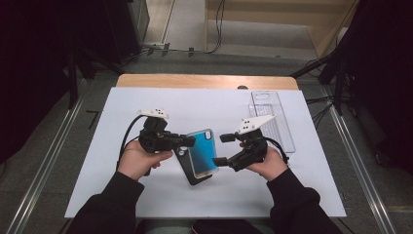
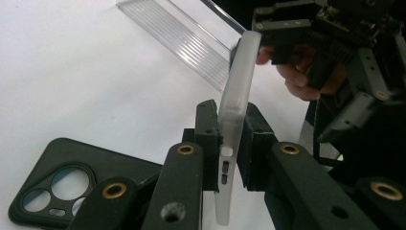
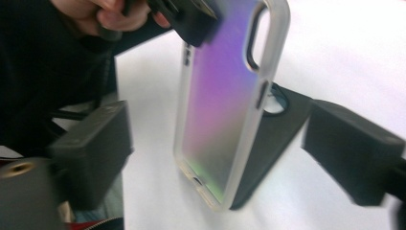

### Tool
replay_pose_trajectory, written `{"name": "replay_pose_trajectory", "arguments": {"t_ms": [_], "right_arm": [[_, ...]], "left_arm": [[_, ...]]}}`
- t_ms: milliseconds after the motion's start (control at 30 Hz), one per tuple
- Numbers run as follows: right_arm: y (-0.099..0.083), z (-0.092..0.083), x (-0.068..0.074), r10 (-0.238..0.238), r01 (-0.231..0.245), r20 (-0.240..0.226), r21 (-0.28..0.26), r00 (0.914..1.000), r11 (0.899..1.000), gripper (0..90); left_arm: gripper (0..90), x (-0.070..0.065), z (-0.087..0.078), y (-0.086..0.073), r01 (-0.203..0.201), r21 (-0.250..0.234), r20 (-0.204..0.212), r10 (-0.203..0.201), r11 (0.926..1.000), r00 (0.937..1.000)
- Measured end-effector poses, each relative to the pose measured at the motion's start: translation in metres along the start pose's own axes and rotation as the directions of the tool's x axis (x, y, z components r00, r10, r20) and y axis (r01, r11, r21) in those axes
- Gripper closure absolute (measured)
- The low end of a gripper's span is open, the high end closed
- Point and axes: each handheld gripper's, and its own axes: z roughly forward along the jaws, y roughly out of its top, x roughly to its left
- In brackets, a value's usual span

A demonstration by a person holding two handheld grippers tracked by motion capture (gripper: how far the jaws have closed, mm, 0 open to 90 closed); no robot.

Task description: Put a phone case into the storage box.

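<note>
The left gripper (image 2: 229, 143) is clamped on one long edge of the shiny phone case (image 1: 202, 152), holding it tilted above the black case (image 1: 187, 168) that lies on the white table (image 1: 146, 195). The right gripper (image 1: 221, 148) stands wide, its jaws on both sides of the shiny case without touching it. With a grip on one thin edge only, I think the case could swing or slip down onto the black one.

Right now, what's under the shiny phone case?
A black phone case lies flat on the white table beneath the shiny phone case, which the left gripper clamps. The shiny case hides much of the black one.
</note>
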Motion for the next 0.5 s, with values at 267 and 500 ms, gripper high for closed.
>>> {"name": "replay_pose_trajectory", "arguments": {"t_ms": [267,500], "right_arm": [[-0.002,0.004,0.003,0.074,-0.071,0.093,-0.035,0.9929,0.997,0.0],[-0.004,0.016,0.01,0.138,-0.132,0.203,-0.041,0.9695,0.99,0.0]], "left_arm": [[80.9,-0.007,0.001,0.002,0.041,-0.028,-0.072,-0.043,0.9988,0.9965],[80.9,-0.01,0.003,0.002,0.073,-0.04,-0.134,-0.078,0.9965,0.9879]]}}
